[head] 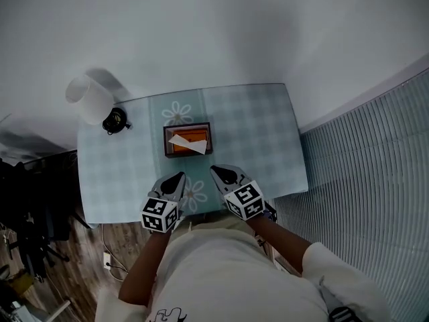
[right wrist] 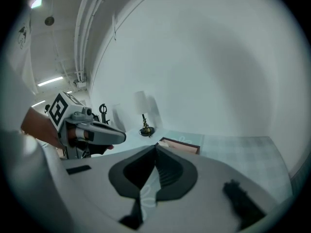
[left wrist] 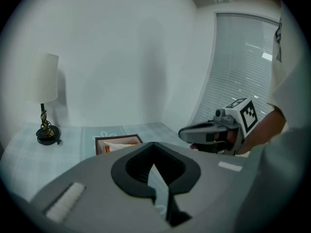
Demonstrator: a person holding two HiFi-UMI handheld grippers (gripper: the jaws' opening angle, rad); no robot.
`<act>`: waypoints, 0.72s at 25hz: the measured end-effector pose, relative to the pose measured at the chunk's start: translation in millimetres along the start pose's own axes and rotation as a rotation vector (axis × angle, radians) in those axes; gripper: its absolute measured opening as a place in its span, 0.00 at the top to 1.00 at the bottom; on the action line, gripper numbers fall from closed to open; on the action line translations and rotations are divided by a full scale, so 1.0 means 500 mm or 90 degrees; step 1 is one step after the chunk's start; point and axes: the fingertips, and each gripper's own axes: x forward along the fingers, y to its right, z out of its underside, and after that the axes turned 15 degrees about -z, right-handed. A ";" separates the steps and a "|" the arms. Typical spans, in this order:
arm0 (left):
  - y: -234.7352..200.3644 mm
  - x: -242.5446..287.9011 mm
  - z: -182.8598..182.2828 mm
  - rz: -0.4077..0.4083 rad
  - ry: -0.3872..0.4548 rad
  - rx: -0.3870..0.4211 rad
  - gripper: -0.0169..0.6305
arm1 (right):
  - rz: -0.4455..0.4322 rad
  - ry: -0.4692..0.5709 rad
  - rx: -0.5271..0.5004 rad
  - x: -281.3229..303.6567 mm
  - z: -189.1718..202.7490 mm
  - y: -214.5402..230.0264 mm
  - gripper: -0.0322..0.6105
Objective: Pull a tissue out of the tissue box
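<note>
A dark brown tissue box (head: 188,140) with an orange inside stands in the middle of the table, and a white tissue (head: 188,143) sticks up out of its opening. Both grippers hover over the table's near edge, short of the box and apart from it. My left gripper (head: 180,176) is shut with nothing in it, and so is my right gripper (head: 214,170). In the left gripper view the box (left wrist: 118,142) lies just beyond the shut jaw tips (left wrist: 154,143). In the right gripper view the box (right wrist: 180,144) sits ahead of the tips (right wrist: 156,146).
A light blue checked cloth with daisy prints covers the table (head: 268,146). A white-shaded lamp (head: 90,99) on a black base (head: 114,121) stands at the far left corner. A white wall runs behind. A ribbed grey surface (head: 375,180) lies to the right, and dark clutter (head: 30,206) on the left floor.
</note>
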 end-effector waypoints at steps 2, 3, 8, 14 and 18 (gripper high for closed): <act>-0.019 0.030 0.019 -0.002 -0.018 0.004 0.97 | 0.007 -0.013 -0.006 0.018 0.004 0.020 0.93; -0.027 0.046 0.026 -0.003 -0.026 0.005 0.97 | 0.010 -0.022 -0.010 0.028 0.007 0.031 0.93; -0.058 0.113 0.052 -0.012 -0.059 -0.008 0.97 | 0.003 -0.082 -0.019 0.086 0.043 0.077 0.93; -0.084 0.177 0.090 -0.018 -0.093 0.011 0.97 | 0.006 -0.156 -0.002 0.147 0.103 0.124 0.80; -0.119 0.207 0.122 -0.040 -0.126 -0.023 0.97 | 0.025 -0.215 -0.022 0.179 0.145 0.147 0.68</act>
